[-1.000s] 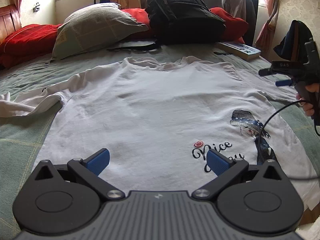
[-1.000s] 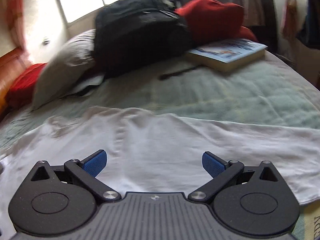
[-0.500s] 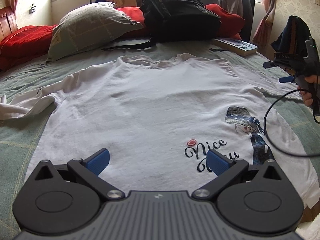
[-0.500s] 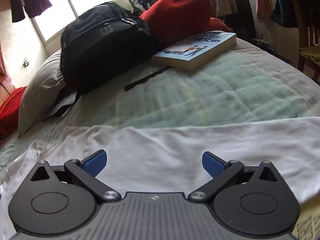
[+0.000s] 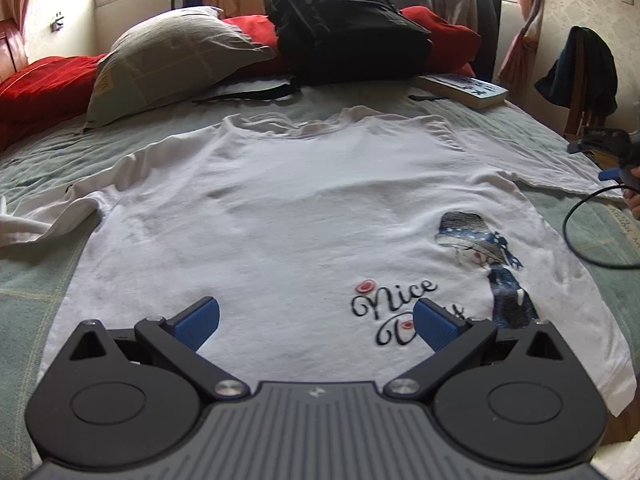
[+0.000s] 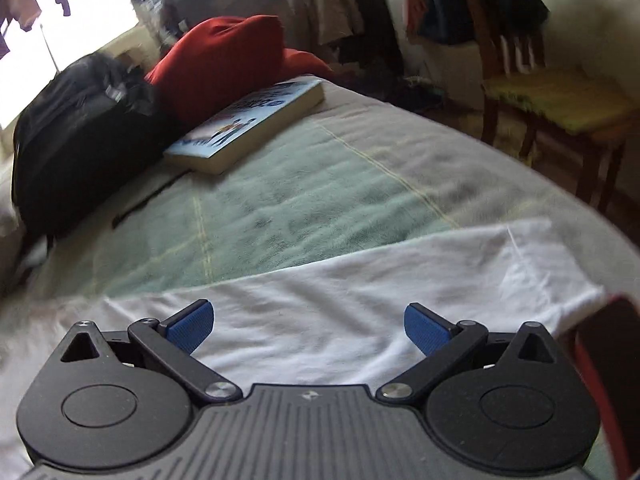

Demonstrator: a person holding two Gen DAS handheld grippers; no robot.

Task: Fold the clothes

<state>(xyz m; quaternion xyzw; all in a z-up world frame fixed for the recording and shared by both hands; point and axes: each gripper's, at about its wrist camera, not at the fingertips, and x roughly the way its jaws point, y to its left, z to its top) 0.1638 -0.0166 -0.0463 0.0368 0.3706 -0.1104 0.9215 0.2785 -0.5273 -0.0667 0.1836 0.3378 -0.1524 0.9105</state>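
A white T-shirt point(image 5: 288, 216) with a "Nice Day" print and a hat-wearing figure lies flat, front up, on the green bedspread point(image 5: 32, 292). My left gripper point(image 5: 316, 318) hovers open over the shirt's hem, its blue pads holding nothing. In the left wrist view the right gripper point(image 5: 604, 156) shows at the far right edge, near the end of the shirt's right sleeve. In the right wrist view my right gripper point(image 6: 308, 326) stands open just above that white sleeve point(image 6: 360, 296), nothing between its pads.
At the head of the bed sit a black backpack point(image 5: 348, 28), a grey pillow point(image 5: 172, 64), red cushions point(image 5: 44, 88) and a book point(image 6: 248, 128). A wooden chair point(image 6: 560, 108) stands beside the bed. A black cable point(image 5: 588, 232) loops over the bed's right edge.
The right gripper has swung right along the sleeve toward its end and come lower. The left gripper has shifted slightly back, still open over the hem.
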